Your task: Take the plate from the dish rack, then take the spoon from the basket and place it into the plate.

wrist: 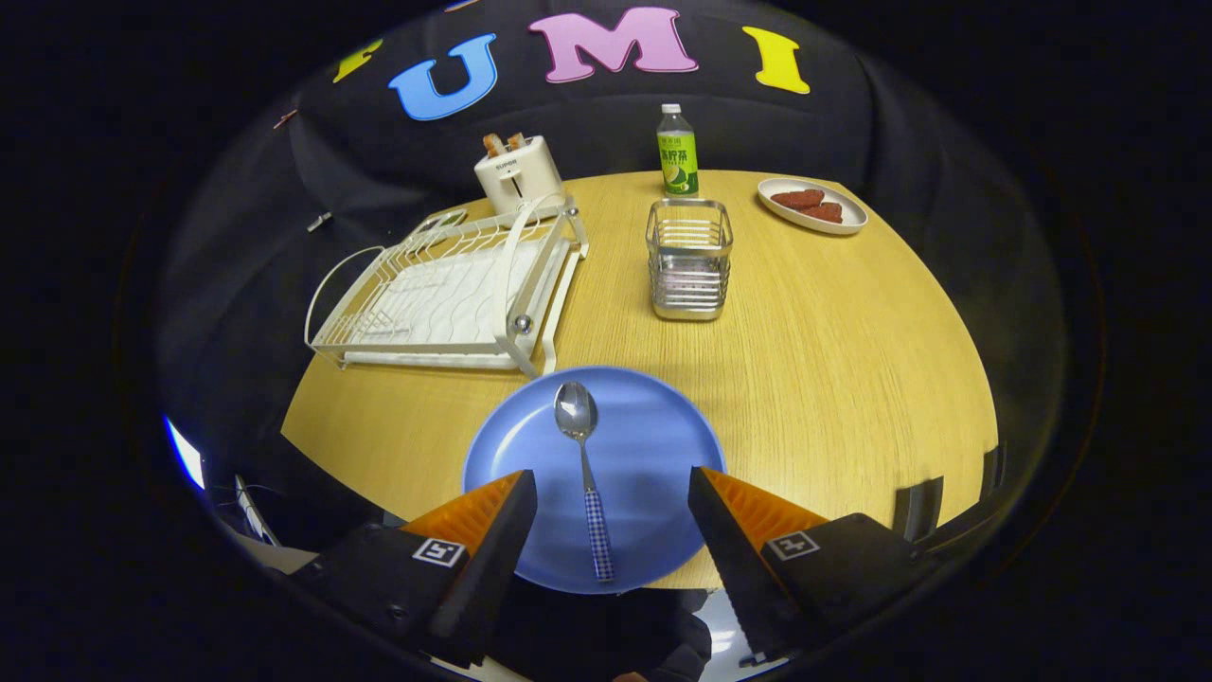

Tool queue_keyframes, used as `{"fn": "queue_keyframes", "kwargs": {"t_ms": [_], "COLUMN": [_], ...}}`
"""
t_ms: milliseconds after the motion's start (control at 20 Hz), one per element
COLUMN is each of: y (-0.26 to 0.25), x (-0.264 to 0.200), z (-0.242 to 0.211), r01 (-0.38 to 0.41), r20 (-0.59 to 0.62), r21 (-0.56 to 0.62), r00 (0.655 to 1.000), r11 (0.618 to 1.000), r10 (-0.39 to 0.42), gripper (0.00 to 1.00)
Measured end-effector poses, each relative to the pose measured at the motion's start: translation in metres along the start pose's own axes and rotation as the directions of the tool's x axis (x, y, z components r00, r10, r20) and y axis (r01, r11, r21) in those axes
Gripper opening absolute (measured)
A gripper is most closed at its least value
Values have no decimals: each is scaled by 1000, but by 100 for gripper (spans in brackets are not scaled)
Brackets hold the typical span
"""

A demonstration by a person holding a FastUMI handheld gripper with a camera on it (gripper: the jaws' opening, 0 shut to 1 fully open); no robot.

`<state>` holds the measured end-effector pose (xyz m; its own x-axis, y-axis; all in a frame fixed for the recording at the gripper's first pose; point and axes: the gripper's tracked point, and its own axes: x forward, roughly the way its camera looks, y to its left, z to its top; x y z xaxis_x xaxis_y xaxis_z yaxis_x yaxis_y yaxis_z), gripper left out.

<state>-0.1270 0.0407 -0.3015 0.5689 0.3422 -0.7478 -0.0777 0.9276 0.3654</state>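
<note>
1. The gripper hangs over the near edge of the round wooden table, its fingers spread wide apart and grasping nothing.
2. The blue plate lies flat on the table at the near edge, between and just beyond the fingers.
3. The spoon rests in the plate, bowl pointing far, checked handle pointing near, lying between the two fingers without touching either.
4. The white dish rack stands far left of the plate.
5. The wire basket stands farther back, right of the rack.
6. A toaster, a green bottle and a small white dish with red pieces line the far side.
</note>
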Motion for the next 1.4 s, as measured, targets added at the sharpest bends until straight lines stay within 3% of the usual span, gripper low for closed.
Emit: {"fn": "queue_keyframes", "kwargs": {"t_ms": [200,400,800,1100,1400], "y": [-2,-4,5,18,15], "x": [-20,-53,-138,-187,-203], "z": [51,112,219,264,266], "r01": [22,71,135,178,214], "r20": [113,266,531,658,700], "r21": [-11,-42,-65,-80,-86], "r00": [993,962,843,748,708], "r11": [1000,997,989,981,973], "r10": [-20,-57,-80,-82,-94], "gripper": [99,99,98,98,98]}}
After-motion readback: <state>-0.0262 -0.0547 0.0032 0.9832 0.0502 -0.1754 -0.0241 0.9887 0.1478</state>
